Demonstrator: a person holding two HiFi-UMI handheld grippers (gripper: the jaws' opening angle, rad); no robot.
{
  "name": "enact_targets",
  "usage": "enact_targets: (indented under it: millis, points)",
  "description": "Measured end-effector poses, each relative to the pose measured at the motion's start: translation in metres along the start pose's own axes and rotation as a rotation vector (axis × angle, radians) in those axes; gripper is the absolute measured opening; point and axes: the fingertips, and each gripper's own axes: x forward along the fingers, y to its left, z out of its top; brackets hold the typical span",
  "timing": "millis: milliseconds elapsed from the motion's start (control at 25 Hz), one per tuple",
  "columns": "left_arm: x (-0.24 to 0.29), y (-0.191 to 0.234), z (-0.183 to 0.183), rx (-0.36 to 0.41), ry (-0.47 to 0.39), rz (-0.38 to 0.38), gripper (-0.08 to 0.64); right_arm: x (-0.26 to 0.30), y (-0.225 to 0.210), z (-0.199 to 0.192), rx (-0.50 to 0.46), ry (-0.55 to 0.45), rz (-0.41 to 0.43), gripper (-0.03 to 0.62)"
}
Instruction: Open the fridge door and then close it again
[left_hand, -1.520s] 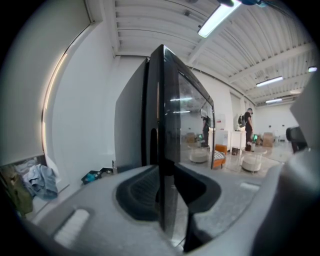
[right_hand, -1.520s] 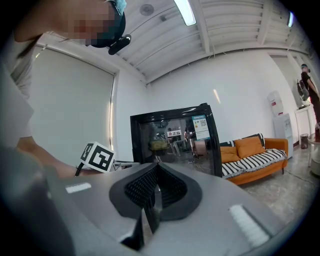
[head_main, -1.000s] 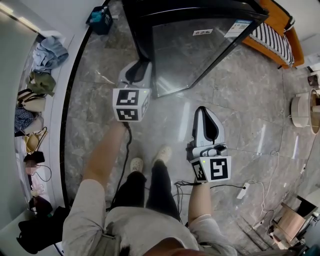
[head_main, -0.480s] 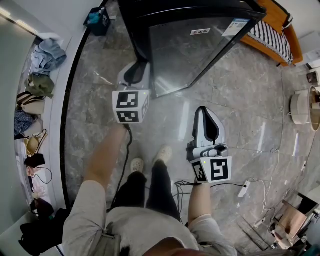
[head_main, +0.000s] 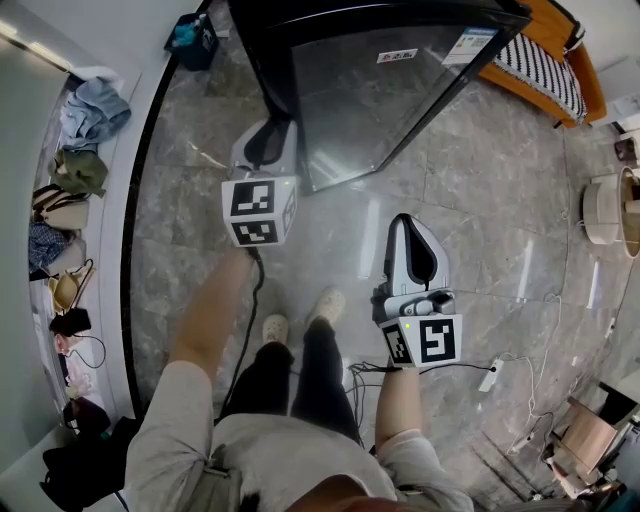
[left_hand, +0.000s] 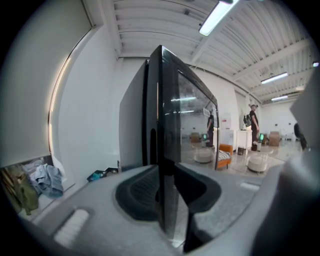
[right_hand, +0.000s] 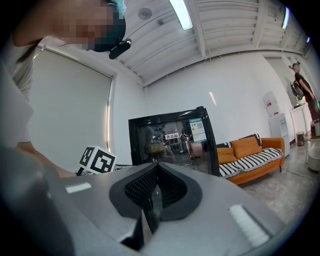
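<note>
**Left fingers clamped on the fridge door's edge, right gripper idle**

A tall black fridge (head_main: 268, 70) with a glass door (head_main: 390, 100) stands on a grey marble floor (head_main: 480, 200), straight ahead of the person. The left gripper (head_main: 272, 130) is at the door's left edge. In the left gripper view that dark edge runs upright between the two grey fingers (left_hand: 135, 190), and they sit closed against it on both sides, only partly drawn together because the thickness of the door fills the space between them. A narrow dark strip shows between the door's edge and the fridge's body, but whether the door stands ajar or flush cannot be told from these views.

The right gripper (head_main: 410, 225) hangs in front of the fridge, nearer the person and well apart from the door, pointing roughly level at the glass. Its fingers (right_hand: 142, 187) are pressed together with nothing between them.

Two labels are stuck on the glass, a small white one (head_main: 396, 56) near the middle of the top and a larger one (head_main: 463, 46) at the upper right corner.

To the right of the fridge is an orange sofa with black-and-white striped cushions (head_main: 550, 75). To the left of the fridge, a small teal-and-dark object (head_main: 195, 35) lies against the wall. Farther along that wall, a heap of clothes and bags (head_main: 85, 140) lies on a pale ledge. A white power strip (head_main: 489, 379) with its cable rests on the floor, in front of the fridge and to the right of the person's pale shoes (head_main: 325, 305).
</note>
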Motion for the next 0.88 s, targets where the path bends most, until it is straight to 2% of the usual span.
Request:
enact_targets:
  millis: [280,520,880]
  points:
    - [-0.038,-0.045,-0.006,0.039,-0.065,-0.033,0.078,-0.010,-0.009,0.004,-0.005,-0.008,0.003,0.002]
    - [-0.059,-0.075,-0.011,0.044,-0.055,-0.058,0.064,-0.024,-0.011,0.007,-0.005,-0.016,0.012,0.002]
    - [-0.080,-0.102,-0.013,0.035,-0.058,-0.035,0.060,-0.050,-0.013,0.017,-0.012,-0.026,0.017,0.002]
